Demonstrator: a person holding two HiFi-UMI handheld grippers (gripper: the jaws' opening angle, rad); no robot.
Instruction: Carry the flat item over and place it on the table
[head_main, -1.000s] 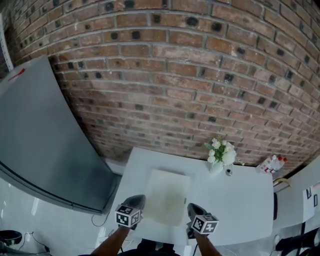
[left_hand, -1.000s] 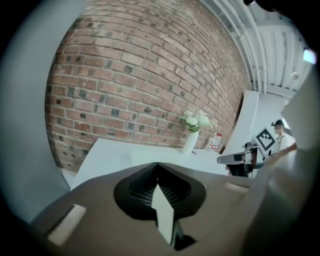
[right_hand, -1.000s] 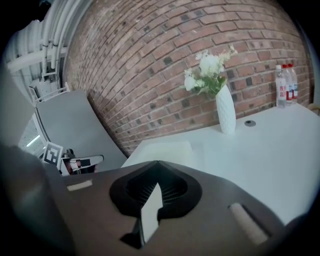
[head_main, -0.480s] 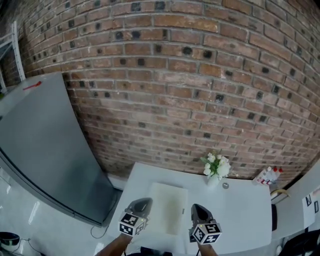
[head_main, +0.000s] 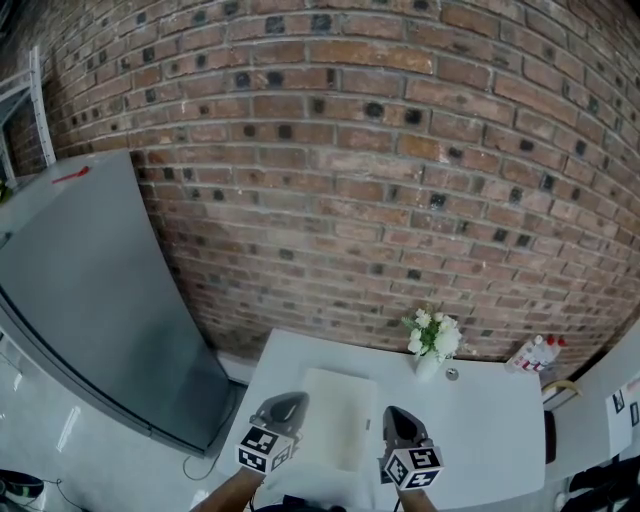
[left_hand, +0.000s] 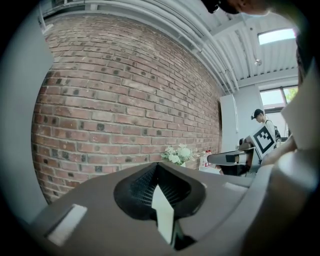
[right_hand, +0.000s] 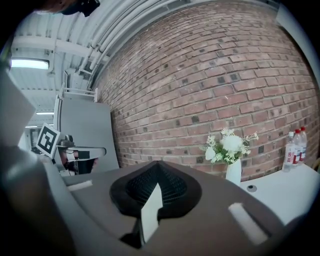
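A white worktop (head_main: 485, 425) is seen set against a brick wall (head_main: 350, 150), with one tall grey cabinet (head_main: 90, 300) standing at its left end. Toward the wall, one vase (head_main: 430, 348) of white flowers is placed on the worktop, and one small round object (head_main: 452, 373) lies just beside it. Two red-capped bottles (head_main: 536, 352) are grouped at the far right corner. The vase is found beyond the far edge of the one flat item (head_main: 338, 430), apart from it.

The flat item, a pale rectangular board, is seen over the near part of the worktop, between the two claws. Its left edge is pinched by the left claw (head_main: 288, 404) and its right edge by the right claw (head_main: 393, 413). In each gripper view the jaws are pressed together on a thin white edge (left_hand: 162, 216) (right_hand: 150, 212). Whether the board rests on the worktop or is held clear of it cannot be told.
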